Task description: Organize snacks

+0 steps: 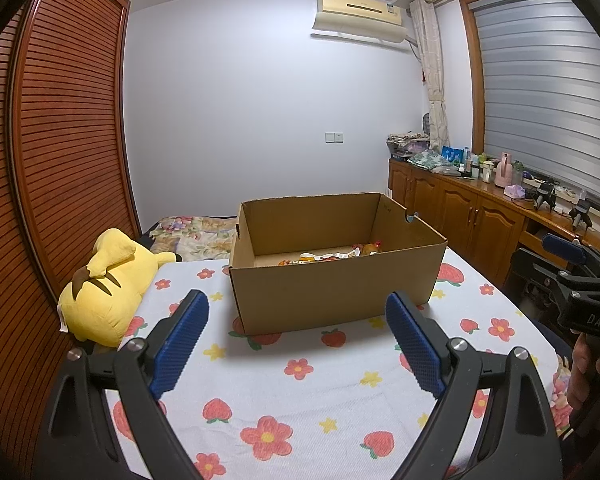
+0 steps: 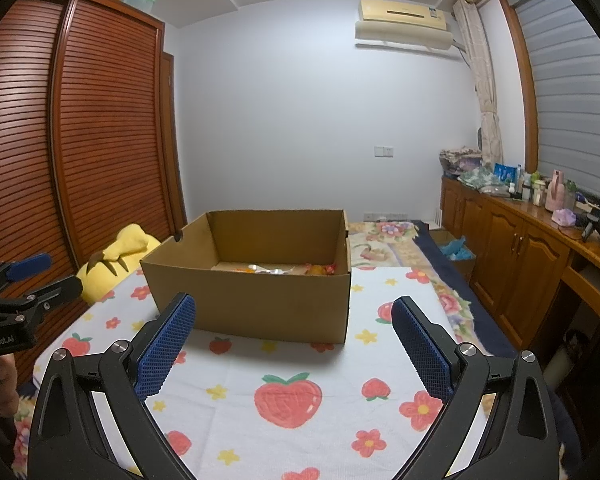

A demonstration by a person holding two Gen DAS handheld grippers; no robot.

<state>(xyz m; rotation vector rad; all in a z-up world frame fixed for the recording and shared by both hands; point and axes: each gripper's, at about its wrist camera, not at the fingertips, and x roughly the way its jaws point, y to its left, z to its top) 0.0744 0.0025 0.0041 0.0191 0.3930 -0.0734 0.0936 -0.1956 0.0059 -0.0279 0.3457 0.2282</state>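
1. At the far left, at about 9 o'clock from the box, a yellow plush toy [image 1: 108,280] lies on the bed beside a slatted wooden wardrobe [image 1: 60,140].
2. The left gripper [image 1: 297,344] hovers over a cloth printed with strawberries and flowers [image 1: 300,392], its blue pads spread wide and holding nothing.
3. Straight ahead of it, at 12 o'clock, an open cardboard box [image 1: 332,292] sits on the cloth, its long axis running left to right across the view.
4. The snacks [image 1: 332,256] lie on the floor of the box, toward its far right corner; only bright wrapper edges show over the near wall.
5. The right gripper [image 2: 293,344] is also spread wide and empty, with the box at about 11 o'clock.
6. Both grippers seem about equally near the box; the right one looks better placed, since the snacks sit toward its side.
7. At the far right, a wooden cabinet [image 2: 520,248] carries bottles and clutter.
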